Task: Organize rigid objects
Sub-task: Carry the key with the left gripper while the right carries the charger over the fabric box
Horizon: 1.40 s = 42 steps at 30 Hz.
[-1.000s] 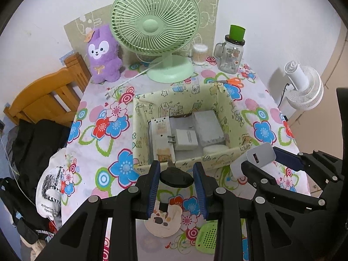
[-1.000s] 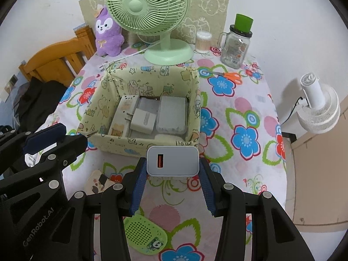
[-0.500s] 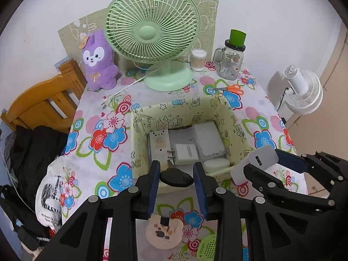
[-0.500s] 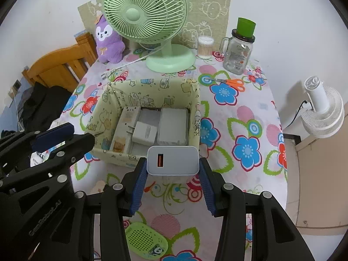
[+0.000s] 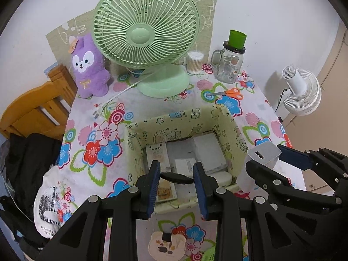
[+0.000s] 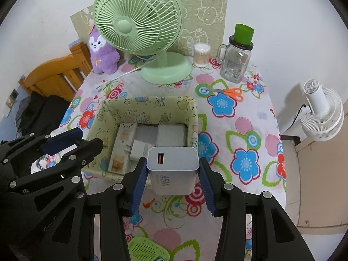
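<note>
We hold two things at once. Left claw (image 5: 176, 177) is clamped on a small black oval piece (image 5: 176, 178), pads pressing both ends. Right claw (image 6: 173, 167) is clamped on a grey 45W charger (image 6: 173, 169), port face pointing forward.

Change over the last second: both claws have risen and moved forward. The left claw was short of the box's near wall a second ago; now its black piece hangs over the near end of the fabric box (image 5: 139, 130), above the white things already inside. The charger has come up to the near wall of the box (image 6: 102, 117), toward its right corner, seemingly not past it yet.

Box sits mid-table on the flowered cloth, already holding a white plug (image 6: 139, 149), a flat grey block (image 6: 170, 133) and a long printed pack (image 6: 121, 145).

We read this as the carry stage nearly done: the left load looks ready to lower and release, and the right one needs a bit more forward travel. Free floor in the box looks tight, so both items may end up stacked on others.

Still loose near the table's front edge: a bear-shaped pad (image 5: 166, 242) and a green perforated piece (image 6: 148, 250). Fan (image 5: 145, 34), jar (image 5: 231, 65) and scissors (image 5: 228, 93) stand along the back.
</note>
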Each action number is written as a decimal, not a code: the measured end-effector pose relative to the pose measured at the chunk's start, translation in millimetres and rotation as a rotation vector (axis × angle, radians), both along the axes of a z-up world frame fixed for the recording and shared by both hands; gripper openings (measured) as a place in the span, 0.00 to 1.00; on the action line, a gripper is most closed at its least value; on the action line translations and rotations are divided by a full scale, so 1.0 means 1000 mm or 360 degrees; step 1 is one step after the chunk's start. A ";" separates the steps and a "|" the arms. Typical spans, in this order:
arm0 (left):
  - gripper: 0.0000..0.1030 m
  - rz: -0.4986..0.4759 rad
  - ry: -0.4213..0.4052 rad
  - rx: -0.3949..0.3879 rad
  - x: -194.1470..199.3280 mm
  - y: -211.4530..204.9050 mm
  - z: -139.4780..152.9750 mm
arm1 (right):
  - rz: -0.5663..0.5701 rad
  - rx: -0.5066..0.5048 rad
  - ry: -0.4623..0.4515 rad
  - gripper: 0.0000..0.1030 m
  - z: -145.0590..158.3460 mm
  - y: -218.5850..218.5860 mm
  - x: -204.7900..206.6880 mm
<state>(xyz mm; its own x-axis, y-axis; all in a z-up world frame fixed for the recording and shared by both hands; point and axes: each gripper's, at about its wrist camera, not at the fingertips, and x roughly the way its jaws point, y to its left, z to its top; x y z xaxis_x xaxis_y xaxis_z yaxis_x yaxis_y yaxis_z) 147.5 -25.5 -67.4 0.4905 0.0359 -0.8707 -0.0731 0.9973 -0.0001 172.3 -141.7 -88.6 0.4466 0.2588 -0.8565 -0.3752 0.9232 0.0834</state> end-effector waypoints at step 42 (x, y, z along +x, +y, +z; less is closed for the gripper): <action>0.87 -0.0144 0.0201 -0.0031 0.035 0.007 -0.057 | -0.0026 -0.0010 0.0101 0.48 -0.030 0.033 0.051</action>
